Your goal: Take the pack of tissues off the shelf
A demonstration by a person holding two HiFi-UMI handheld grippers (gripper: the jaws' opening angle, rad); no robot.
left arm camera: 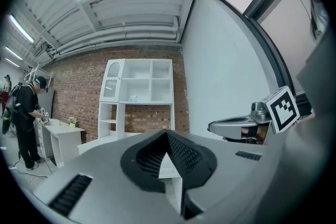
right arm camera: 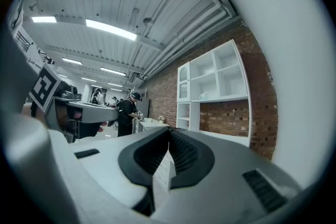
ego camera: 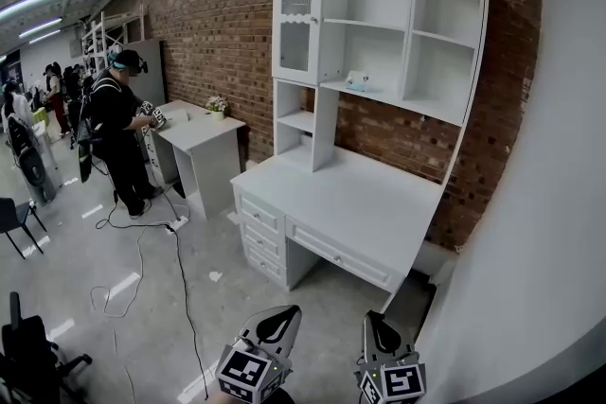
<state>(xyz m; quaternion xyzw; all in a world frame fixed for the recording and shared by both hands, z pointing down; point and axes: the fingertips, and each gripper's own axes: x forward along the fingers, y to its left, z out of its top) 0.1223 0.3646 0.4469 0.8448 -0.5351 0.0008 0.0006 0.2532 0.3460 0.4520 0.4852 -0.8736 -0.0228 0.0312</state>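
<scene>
A small pale pack of tissues (ego camera: pixel 357 81) lies on the middle shelf of a white hutch (ego camera: pixel 379 33) that stands on a white desk (ego camera: pixel 350 203) against the brick wall. Both grippers are far from it, low at the frame's bottom edge over the floor. My left gripper (ego camera: pixel 275 326) and my right gripper (ego camera: pixel 381 333) are both shut with nothing between their fingers. The left gripper view shows the pack of tissues (left arm camera: pixel 134 97) small beyond the shut left gripper (left arm camera: pixel 167 135). In the right gripper view the pack of tissues (right arm camera: pixel 203 96) sits past the shut right gripper (right arm camera: pixel 169 131).
A person (ego camera: pixel 118 123) stands at a second white desk (ego camera: pixel 199 142) to the left, which carries a small plant (ego camera: pixel 218 104). Cables (ego camera: pixel 142 251) trail over the concrete floor. A white wall (ego camera: pixel 549 203) runs close on the right. A dark chair (ego camera: pixel 14 218) stands at far left.
</scene>
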